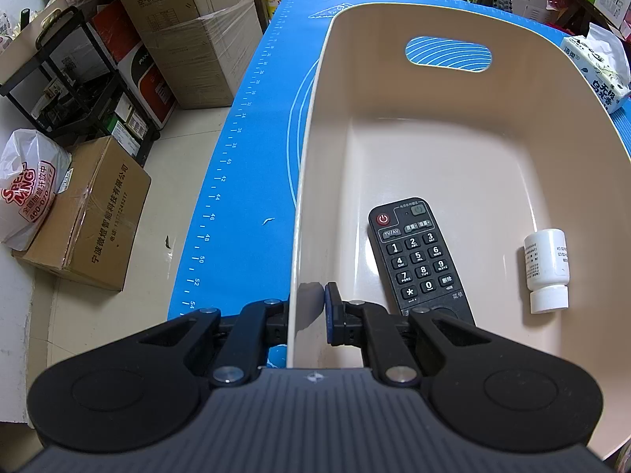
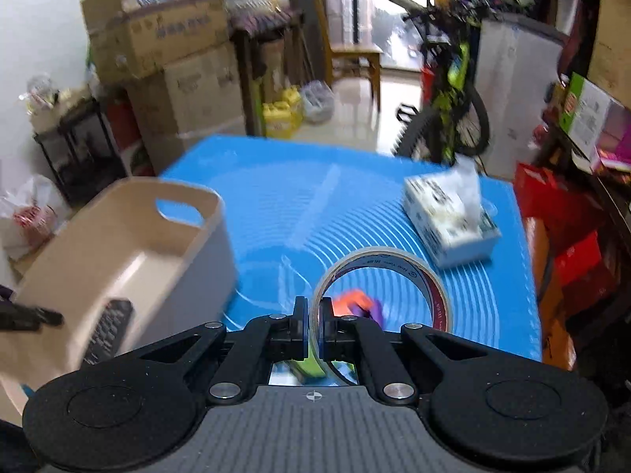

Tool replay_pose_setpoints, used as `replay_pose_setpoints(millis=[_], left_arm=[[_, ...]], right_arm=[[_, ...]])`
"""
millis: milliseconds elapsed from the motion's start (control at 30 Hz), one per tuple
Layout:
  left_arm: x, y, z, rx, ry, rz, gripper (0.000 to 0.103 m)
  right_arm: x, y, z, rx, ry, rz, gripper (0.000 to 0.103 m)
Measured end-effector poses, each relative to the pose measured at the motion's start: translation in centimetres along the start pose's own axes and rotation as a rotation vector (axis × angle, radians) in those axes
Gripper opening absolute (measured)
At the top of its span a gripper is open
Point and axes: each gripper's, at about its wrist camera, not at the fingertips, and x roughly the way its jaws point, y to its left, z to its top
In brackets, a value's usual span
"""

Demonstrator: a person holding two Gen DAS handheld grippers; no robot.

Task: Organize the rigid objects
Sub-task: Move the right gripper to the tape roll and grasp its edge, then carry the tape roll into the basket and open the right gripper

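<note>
Clamped across the near side wall of the beige bin (image 1: pixel 311 181), the left gripper (image 1: pixel 311 311) has one jaw outside and one inside, narrow on the plastic. Inside the bin lie a black remote (image 1: pixel 418 260) and, apart to its right, a white bottle (image 1: pixel 546 272) on its side. Over the blue tabletop (image 2: pixel 355 181), the right gripper (image 2: pixel 312 329) pinches the wall of a tape roll (image 2: pixel 394 276), near a tissue box (image 2: pixel 449 220).

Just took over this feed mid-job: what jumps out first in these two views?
The beige bin on the blue mat, its side wall pinched by the left gripper, with a black remote and white bottle lying inside. In the right view, the right gripper clamps a tape roll, lifted over the mat.
</note>
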Motion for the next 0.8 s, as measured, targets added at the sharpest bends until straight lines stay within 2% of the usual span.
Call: replay_pose_setpoints(millis=[233,467,633,800], left_arm=[[0.0,0.0,0.0,0.003,-0.002,0.001,0.012],[-0.1,0.3,-0.1,0.002,-0.002,-0.005,0.012],[-0.1,0.1,-0.1,0.005,-0.004,-0.004,0.012],[0.0,0.0,0.0,0.007,-0.003,-0.001,0.012]], right_arm=[[-0.6,3.8,1.9,-0.023,-0.076,0.081,0.016],[-0.4,7.6,3.4,-0.06,-0.11,0.153,0.016],[1.1,11.1,3.6,-0.114,-0.072,0.199,0.016],[3.7,14.5,2.1,-0.16,0.006,0.236,0.016]])
